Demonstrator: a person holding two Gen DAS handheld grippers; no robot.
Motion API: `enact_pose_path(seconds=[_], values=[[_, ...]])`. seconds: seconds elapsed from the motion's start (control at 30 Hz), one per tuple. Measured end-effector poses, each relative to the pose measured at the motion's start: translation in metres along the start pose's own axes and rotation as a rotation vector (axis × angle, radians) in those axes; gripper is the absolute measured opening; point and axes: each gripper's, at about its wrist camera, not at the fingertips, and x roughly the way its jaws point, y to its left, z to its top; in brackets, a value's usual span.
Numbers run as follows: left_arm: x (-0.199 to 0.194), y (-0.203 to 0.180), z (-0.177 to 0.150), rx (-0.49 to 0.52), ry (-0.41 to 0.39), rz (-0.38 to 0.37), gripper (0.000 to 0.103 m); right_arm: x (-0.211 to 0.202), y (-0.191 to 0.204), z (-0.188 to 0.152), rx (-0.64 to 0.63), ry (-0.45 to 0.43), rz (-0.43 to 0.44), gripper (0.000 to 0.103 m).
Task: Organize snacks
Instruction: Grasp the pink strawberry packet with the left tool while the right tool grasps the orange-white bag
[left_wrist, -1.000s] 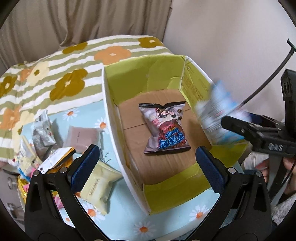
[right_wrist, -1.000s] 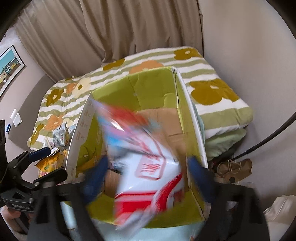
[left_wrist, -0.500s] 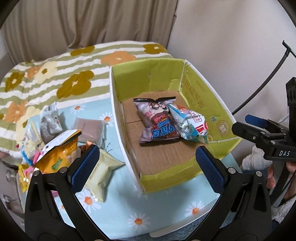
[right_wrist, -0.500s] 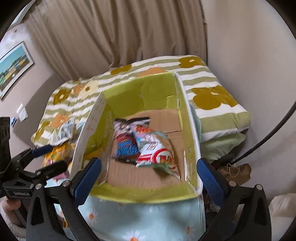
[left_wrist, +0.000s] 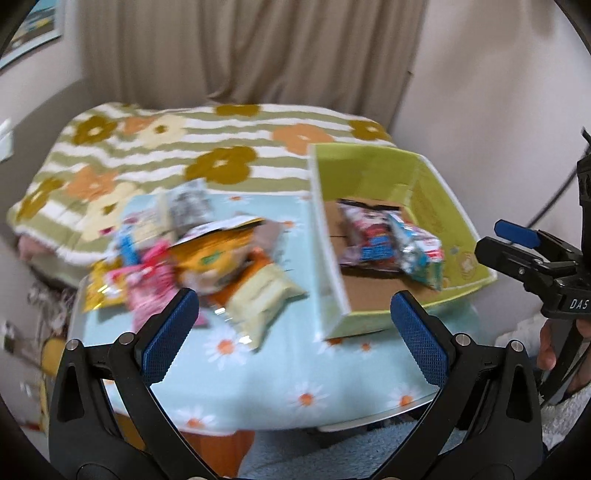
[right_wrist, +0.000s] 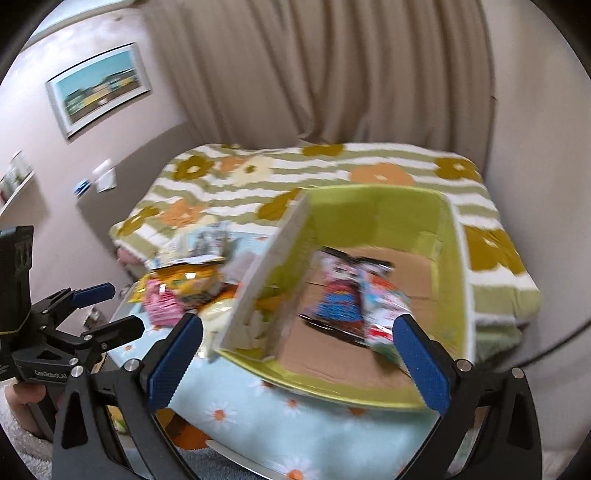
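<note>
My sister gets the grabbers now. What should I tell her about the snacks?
Left gripper: open, holding nothing. Right gripper: open, holding nothing.
Done: two snack bags, a dark red-and-blue one and a light blue-and-red one, lie side by side in the green box.
Left: the snack pile on the daisy tablecloth, left of the box, including the pale yellow bag. The pictures are blurry.

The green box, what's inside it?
Inside the green box lie two snack bags: a dark red-and-blue bag and a white-and-red bag partly overlapping it. Anything beneath them is hidden.
</note>
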Motion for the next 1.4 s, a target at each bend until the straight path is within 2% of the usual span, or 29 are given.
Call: enact_pose_path(seconds=[0.13,0.3,0.43,0.53,0.63,0.83,0.97,1.17,1.4], values=[[-0.015,0.041,-0.014,-0.100,-0.018,0.077,0.103,0.019,0.032,0.008,-0.066,0.009,0.069,0.103],[-0.017,0.095,-0.027,-0.230,-0.004,0.129,0.103,0.052,0.076,0.022,-0.141,0.050,0.153,0.103],[-0.005,0.133,-0.031,-0.296,0.014,0.152,0.103,0.093,0.107,0.032,-0.154,0.113,0.185,0.103],[0.011,0.157,-0.030,-0.348,0.038,0.136,0.103,0.124,0.121,0.036,-0.123,0.170,0.204,0.103],[0.035,0.179,-0.029,-0.381,0.077,0.127,0.103,0.156,0.129,0.037,-0.099,0.237,0.184,0.102],[0.082,0.203,-0.026,-0.405,0.138,0.092,0.103,0.202,0.130,0.038,-0.045,0.341,0.162,0.102],[0.114,0.205,-0.025,-0.389,0.169,0.060,0.103,0.220,0.128,0.037,-0.027,0.377,0.136,0.102],[0.153,0.209,-0.024,-0.389,0.206,0.036,0.102,0.240,0.125,0.036,0.014,0.401,0.135,0.102],[0.176,0.214,-0.022,-0.393,0.228,0.025,0.101,0.257,0.131,0.034,0.006,0.411,0.117,0.102]])
